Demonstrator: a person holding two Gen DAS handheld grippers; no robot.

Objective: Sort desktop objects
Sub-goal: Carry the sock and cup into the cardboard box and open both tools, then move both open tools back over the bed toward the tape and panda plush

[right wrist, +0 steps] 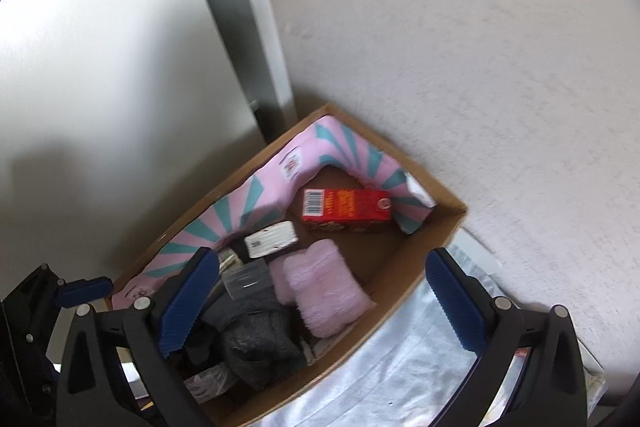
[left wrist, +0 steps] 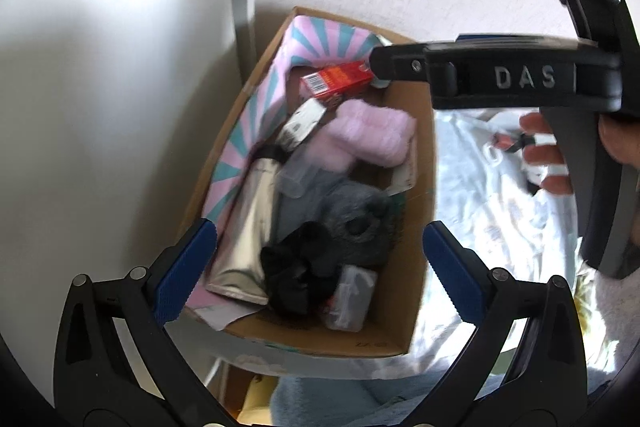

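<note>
The red carton's (left wrist: 336,79) far end hides behind the right gripper's finger. Beneath the left gripper (left wrist: 320,275), the cardboard box's (left wrist: 416,187) near corner is cut off.

- Cardboard box (right wrist: 420,259): brown.
- Folded liner (right wrist: 256,199) inside it: pink with teal rays.
- Small carton (right wrist: 346,205): red, with a white barcode panel.
- Fluffy cloth (right wrist: 324,291): pale pink.
- Tube (left wrist: 248,227): silver.
- Gripper pads (right wrist: 188,303): blue.

Left claw (left wrist: 320,267) and right claw (right wrist: 320,299) both gape wide, holding nothing.
</note>
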